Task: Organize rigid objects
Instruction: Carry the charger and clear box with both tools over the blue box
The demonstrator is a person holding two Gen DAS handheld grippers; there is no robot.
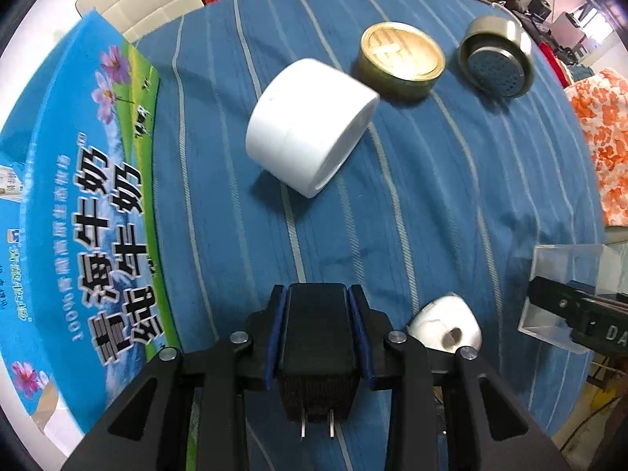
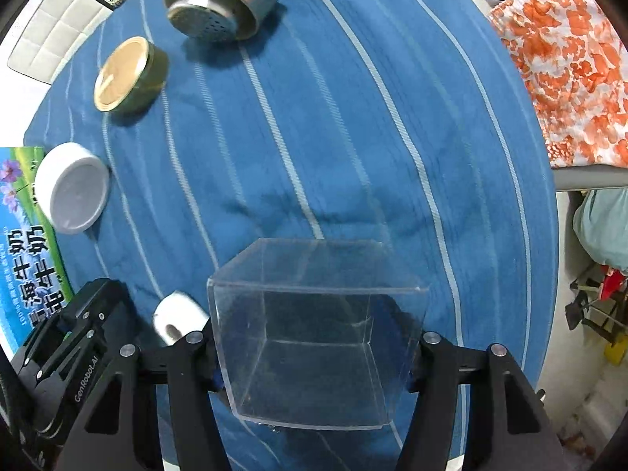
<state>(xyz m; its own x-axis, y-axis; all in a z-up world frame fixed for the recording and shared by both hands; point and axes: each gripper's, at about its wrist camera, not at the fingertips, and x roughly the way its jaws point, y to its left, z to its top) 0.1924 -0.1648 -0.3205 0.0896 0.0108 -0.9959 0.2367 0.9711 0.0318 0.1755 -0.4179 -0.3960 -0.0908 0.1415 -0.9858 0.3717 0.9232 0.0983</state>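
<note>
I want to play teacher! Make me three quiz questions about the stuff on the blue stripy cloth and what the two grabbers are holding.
1. True or false: the right gripper holds the clear plastic box.
2. What does the left gripper hold?
A. a gold tin
B. a black plug adapter
C. a white tub
3. Fill in: the gold tin sits between the white tub and the ______ metal cup.

Key
1. True.
2. B, the black plug adapter, its prongs pointing back toward the camera.
3. Silver; the silver metal cup lies on its side on the blue striped cloth.
</note>
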